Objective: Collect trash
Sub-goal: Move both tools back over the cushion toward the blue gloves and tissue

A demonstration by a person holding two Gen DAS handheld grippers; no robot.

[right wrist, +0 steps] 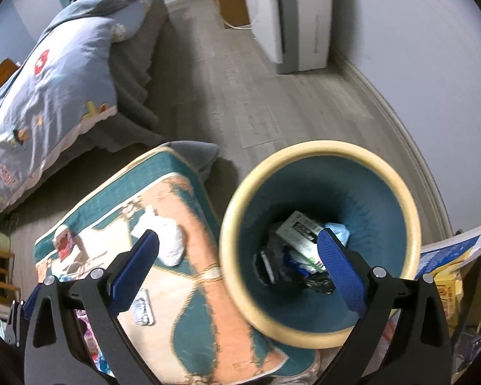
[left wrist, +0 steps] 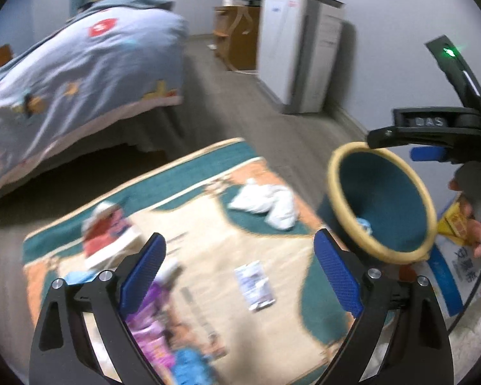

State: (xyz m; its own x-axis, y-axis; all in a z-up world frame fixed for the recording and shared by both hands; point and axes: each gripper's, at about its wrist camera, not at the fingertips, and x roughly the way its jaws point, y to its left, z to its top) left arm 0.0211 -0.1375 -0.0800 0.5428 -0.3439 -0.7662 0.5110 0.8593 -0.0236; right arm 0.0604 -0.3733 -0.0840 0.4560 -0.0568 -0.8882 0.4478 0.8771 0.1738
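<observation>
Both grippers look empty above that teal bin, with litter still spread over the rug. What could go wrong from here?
1. The right gripper hangs open close over the teal wastebasket with a cream rim; a careless swing might tip it.
2. The flat white packet lies flush on the patterned rug, so fingers may snag the fabric.
3. The crumpled white tissue could tear or slip.

This is a bedroom in a home. A bed (left wrist: 80,73) with a pale blue cartoon-patterned quilt (right wrist: 48,77) stands on a grey wood-look floor (right wrist: 256,102), with a patterned rug (left wrist: 202,256) beside it. A white appliance (left wrist: 291,54) and a small wooden cabinet (left wrist: 237,35) stand against the plain wall, and a round waste bin (right wrist: 320,160) sits at the rug's edge.
</observation>
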